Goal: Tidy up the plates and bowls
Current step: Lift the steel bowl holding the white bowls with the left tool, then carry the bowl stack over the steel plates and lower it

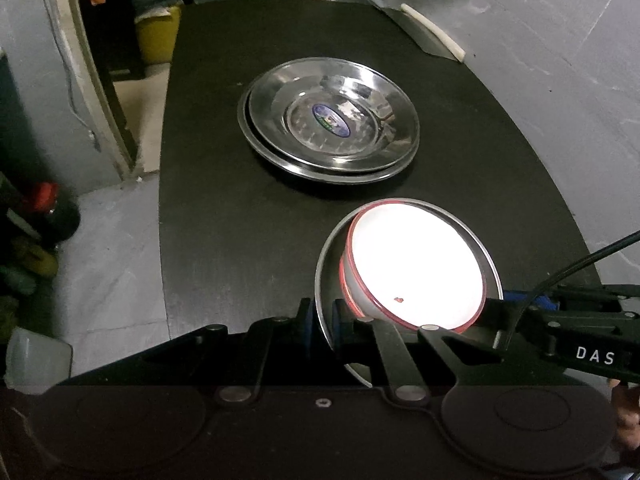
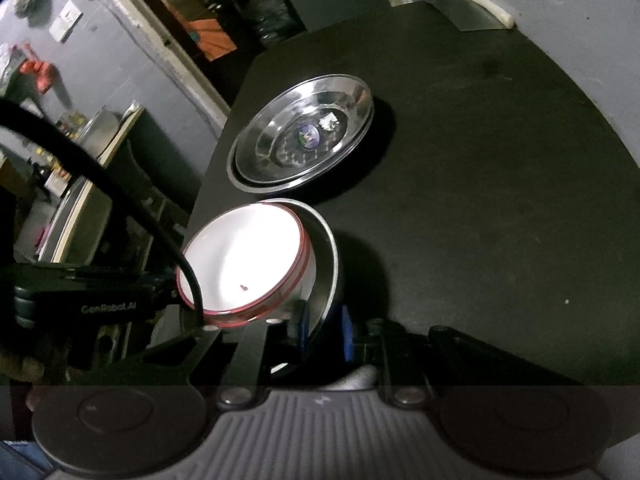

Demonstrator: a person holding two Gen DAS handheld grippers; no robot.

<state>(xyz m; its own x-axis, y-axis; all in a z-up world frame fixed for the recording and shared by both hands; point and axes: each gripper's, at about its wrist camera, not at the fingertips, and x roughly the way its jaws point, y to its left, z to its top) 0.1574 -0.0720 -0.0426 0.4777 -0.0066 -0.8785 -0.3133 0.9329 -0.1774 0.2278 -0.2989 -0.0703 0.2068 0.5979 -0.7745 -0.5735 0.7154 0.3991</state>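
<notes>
The left gripper (image 1: 323, 326) points steeply down, its blue-padded jaws closed on the rim of the steel bowl (image 1: 326, 276) at about seven o'clock on that rim. The right gripper (image 2: 326, 330) also tilts steeply down, its blue pads pinched on the same bowl's rim (image 2: 334, 264) at about five o'clock in its own view. From the left wrist camera the right gripper's black body comes in from four o'clock; from the right wrist camera the left one comes in from eight o'clock.

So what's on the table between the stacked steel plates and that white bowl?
Nothing: in both wrist views, only bare black table separates the steel plates from the white bowl.
</notes>
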